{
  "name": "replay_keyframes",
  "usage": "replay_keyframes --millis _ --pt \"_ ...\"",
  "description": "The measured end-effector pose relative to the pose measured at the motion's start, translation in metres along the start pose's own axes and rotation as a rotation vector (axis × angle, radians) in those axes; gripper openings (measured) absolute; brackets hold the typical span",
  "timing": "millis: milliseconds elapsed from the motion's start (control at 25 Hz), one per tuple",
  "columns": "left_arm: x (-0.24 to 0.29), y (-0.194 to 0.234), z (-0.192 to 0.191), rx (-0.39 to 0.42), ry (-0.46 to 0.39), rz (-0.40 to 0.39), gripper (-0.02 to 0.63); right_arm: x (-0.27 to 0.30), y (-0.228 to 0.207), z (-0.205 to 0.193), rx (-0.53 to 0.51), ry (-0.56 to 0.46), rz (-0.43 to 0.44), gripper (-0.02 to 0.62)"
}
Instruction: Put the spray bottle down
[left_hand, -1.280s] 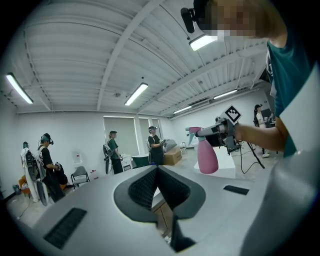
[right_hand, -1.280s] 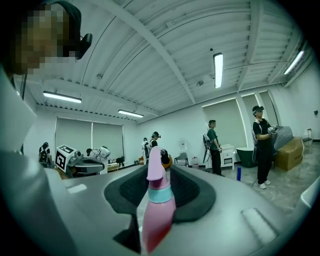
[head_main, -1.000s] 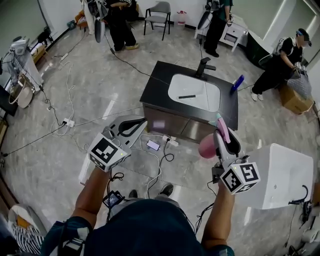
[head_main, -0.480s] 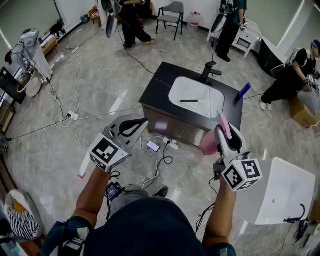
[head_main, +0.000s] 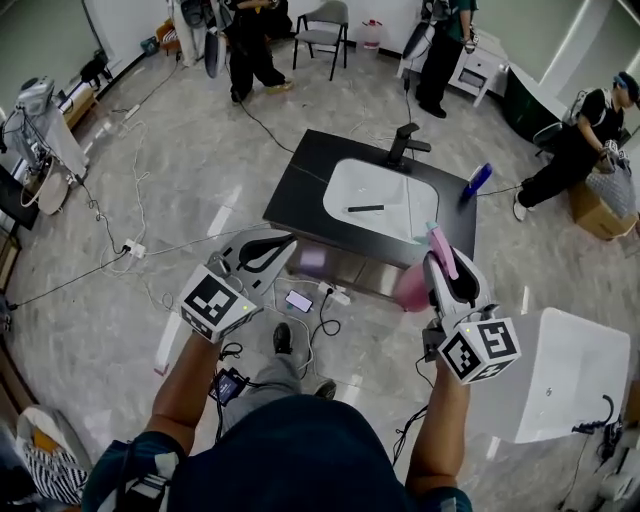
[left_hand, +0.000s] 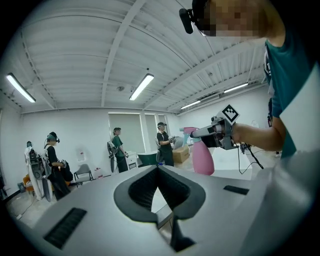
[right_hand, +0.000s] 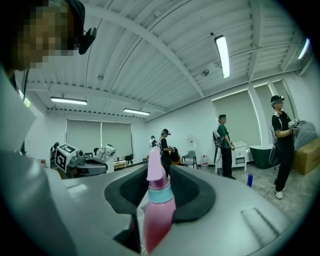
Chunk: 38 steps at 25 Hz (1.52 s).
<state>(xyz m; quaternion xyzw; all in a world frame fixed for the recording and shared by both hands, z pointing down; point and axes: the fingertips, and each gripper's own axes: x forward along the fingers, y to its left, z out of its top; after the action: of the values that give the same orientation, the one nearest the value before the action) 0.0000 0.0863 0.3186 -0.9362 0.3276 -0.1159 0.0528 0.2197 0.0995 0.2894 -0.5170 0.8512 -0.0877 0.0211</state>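
Observation:
A pink spray bottle with a pink trigger head hangs in the air, with my right gripper shut on its neck. In the right gripper view the bottle stands upright between the black pads. From the left gripper view, the bottle is off to the right, well apart from the left gripper. My left gripper is held at about the same height, its jaws together with nothing in them. Both grippers are just short of a black-topped sink cabinet.
The cabinet has a white basin, a black faucet, a dark stick in the basin and a blue bottle at its right corner. A white tub stands at right. Cables and a phone lie on the floor. Several people stand behind.
The person has stepped on toward the sink cabinet and carried both grippers along. The bottle stays in the right gripper's grip, and the left jaws stay together.

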Motion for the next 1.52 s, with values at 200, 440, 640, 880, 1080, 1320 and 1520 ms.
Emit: replay_keyframes --millis 200,440,640,880,1080,1320,1520 --pt "0.042 0.034 0.000 0.011 -0.027 -0.091 0.005 0.021 -0.016 0.002 0.005 -0.016 -0.086 0.137" --pt "0.081 0.075 0.015 0.038 -0.055 -0.171 0.006 0.052 -0.030 0.014 0.006 -0.022 -0.169 0.136" --pt "0.106 0.112 0.014 0.042 -0.063 -0.221 0.006 0.086 -0.041 0.019 0.007 -0.024 -0.216 0.137" --pt "0.124 0.154 0.016 0.050 -0.082 -0.259 0.005 0.121 -0.046 0.025 0.000 -0.031 -0.262 0.135" --pt "0.133 0.188 0.014 0.044 -0.098 -0.285 0.006 0.153 -0.051 0.031 -0.024 -0.026 -0.296 0.135" --pt "0.134 0.221 0.005 0.026 -0.100 -0.259 0.005 0.189 -0.059 0.035 -0.047 -0.023 -0.280 0.135" --pt "0.135 0.253 -0.010 0.011 -0.061 -0.178 0.005 0.228 -0.084 0.037 -0.044 -0.026 -0.225 0.135"
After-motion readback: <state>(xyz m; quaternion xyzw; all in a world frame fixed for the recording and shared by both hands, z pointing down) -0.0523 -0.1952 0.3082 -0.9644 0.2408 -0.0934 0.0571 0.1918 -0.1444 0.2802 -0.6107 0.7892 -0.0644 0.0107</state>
